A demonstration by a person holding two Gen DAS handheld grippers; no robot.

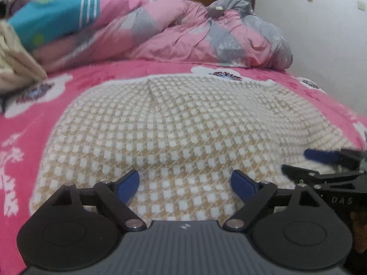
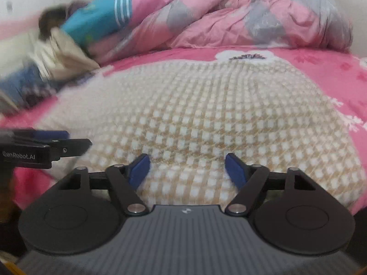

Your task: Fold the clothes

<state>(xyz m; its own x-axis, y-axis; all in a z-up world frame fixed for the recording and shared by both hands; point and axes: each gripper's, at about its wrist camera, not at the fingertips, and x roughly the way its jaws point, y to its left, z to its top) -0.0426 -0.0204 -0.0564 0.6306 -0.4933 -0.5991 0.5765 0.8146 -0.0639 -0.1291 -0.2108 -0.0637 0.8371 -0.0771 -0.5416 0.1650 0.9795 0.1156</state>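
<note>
Both the left gripper [image 1: 184, 186] and right gripper [image 2: 187, 170] hovered, jaws spread wide and empty, over the cream-and-tan checked knit garment [image 1: 183, 123] on the pink floral bedsheet [image 1: 27, 133].

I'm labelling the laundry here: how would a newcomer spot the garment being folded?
On the pink flowered bedsheet, in front of the heaped pink and grey quilt, lies the checked garment. Only it has a beige-and-white check; the clothes pile is teal, cream and blue.

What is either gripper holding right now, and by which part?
Nothing. The left gripper and right gripper are both open above the near edge of the checked garment, with no fabric between their fingers.
</note>
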